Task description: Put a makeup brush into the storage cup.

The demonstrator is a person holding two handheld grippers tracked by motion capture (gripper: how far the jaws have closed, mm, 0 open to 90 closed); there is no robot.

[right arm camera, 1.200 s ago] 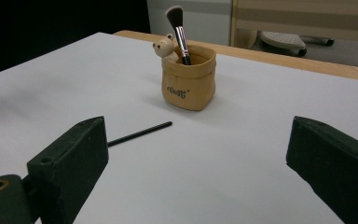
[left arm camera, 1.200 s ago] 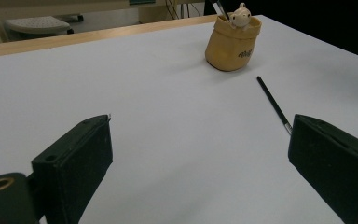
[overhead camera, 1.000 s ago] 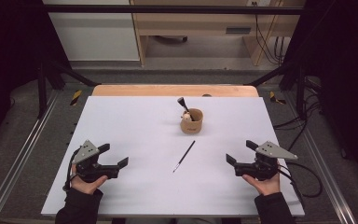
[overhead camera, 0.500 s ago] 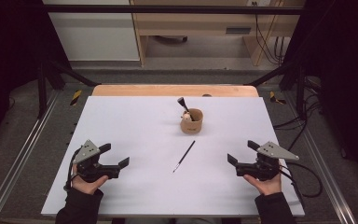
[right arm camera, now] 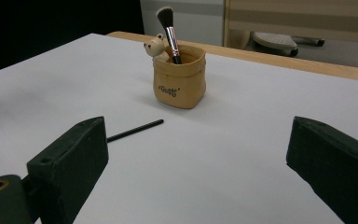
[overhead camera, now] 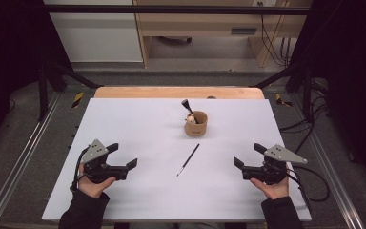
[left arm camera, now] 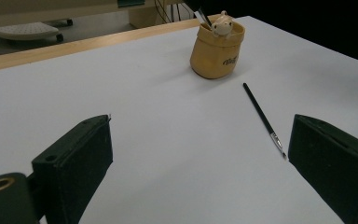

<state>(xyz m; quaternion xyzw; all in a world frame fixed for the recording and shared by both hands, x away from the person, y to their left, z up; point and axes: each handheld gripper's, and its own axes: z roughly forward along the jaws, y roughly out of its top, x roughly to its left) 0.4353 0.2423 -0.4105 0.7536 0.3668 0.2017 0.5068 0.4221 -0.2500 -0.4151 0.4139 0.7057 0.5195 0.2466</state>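
Note:
A tan pouch-shaped holder point(overhead camera: 196, 125) with a small bear figure on its rim stands at the table's middle back. A fluffy black makeup brush point(overhead camera: 187, 106) stands in it. A thin black brush point(overhead camera: 188, 159) lies flat on the white table point(overhead camera: 138, 119) in front of the holder, its tip toward me. My left gripper point(overhead camera: 123, 155) rests open at the front left, well apart from the thin brush. My right gripper point(overhead camera: 247, 154) rests open at the front right. The left gripper view shows the holder point(left arm camera: 216, 51) and the thin brush point(left arm camera: 261, 114) beyond open jaws. The right gripper view shows the holder point(right arm camera: 179, 79) and the thin brush point(right arm camera: 135, 130).
A wooden strip point(overhead camera: 176, 92) borders the table's far edge. Metal rails point(overhead camera: 21, 157) run along both sides. Cables point(overhead camera: 310, 183) trail from the right gripper off the table's right edge. Wooden furniture stands behind on the floor.
The right gripper has edged very slightly to the right. The left gripper, holder and brushes have not moved.

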